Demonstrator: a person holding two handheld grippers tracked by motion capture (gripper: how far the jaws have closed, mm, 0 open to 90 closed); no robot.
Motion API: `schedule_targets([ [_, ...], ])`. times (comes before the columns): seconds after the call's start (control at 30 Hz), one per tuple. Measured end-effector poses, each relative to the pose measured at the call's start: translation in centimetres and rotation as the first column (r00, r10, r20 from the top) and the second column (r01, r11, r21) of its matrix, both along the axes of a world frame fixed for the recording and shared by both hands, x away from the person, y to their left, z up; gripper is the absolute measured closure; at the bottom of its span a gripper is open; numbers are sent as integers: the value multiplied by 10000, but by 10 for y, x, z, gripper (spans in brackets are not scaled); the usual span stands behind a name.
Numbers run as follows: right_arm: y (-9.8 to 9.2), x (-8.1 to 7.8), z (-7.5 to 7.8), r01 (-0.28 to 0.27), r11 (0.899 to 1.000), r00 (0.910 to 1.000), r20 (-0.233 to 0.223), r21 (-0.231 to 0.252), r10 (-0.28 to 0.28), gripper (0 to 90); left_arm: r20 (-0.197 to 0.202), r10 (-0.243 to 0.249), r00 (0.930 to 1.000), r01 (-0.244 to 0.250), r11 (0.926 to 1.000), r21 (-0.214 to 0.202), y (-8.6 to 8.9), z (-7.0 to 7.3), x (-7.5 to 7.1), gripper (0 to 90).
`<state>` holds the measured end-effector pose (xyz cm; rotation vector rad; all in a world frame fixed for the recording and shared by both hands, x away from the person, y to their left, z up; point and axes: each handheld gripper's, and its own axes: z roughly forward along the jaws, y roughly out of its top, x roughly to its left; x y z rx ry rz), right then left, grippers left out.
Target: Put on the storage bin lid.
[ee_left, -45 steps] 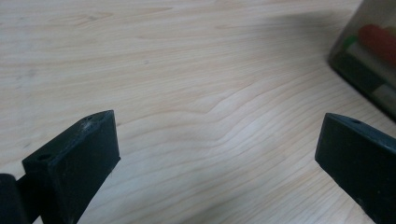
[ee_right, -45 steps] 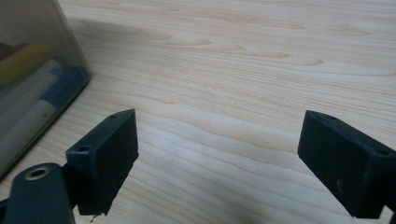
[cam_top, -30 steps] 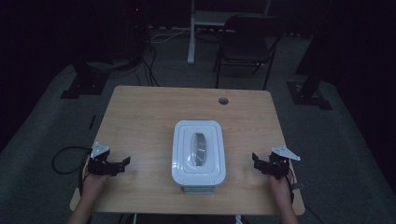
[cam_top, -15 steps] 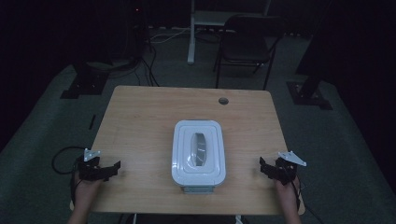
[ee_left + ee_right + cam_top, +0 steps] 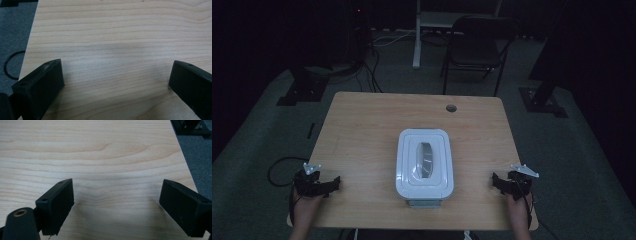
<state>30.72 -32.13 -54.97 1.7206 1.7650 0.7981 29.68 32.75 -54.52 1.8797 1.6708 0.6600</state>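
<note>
A white rectangular lidded container with a recessed handle in its lid sits at the middle of the wooden table, near the front edge. My left gripper rests low over the table's front left corner, well left of the container, open and empty. In the left gripper view its jaws stand wide apart over bare wood. My right gripper is at the front right corner, right of the container, also open with nothing between its fingers. The right gripper view shows bare wood between the spread jaws.
A round cable hole sits at the table's far right. Beyond the table stand a dark chair, a white desk leg and black stand feet on grey carpet. A cable loops on the floor at the left.
Both grippers have drawn back toward the front edge and outward, away from the container. The container has not moved.
</note>
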Motion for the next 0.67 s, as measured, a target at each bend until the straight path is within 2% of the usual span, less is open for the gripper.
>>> schedule_targets([
  [0.07,1,2,-1,41,10000,9998,-219,-85,-43,123,23,139,9999,-139,9999,-12,-1,0,0,4],
  [0.23,2,5,-1,205,9998,9995,-225,-68,-206,123,88,486,9988,-486,9988,-1,-4,-1,0,4],
  [0.67,2,6,-1,269,9996,9994,-230,-56,-270,123,95,495,9987,-495,9988,-2,-4,-1,0,5],
])
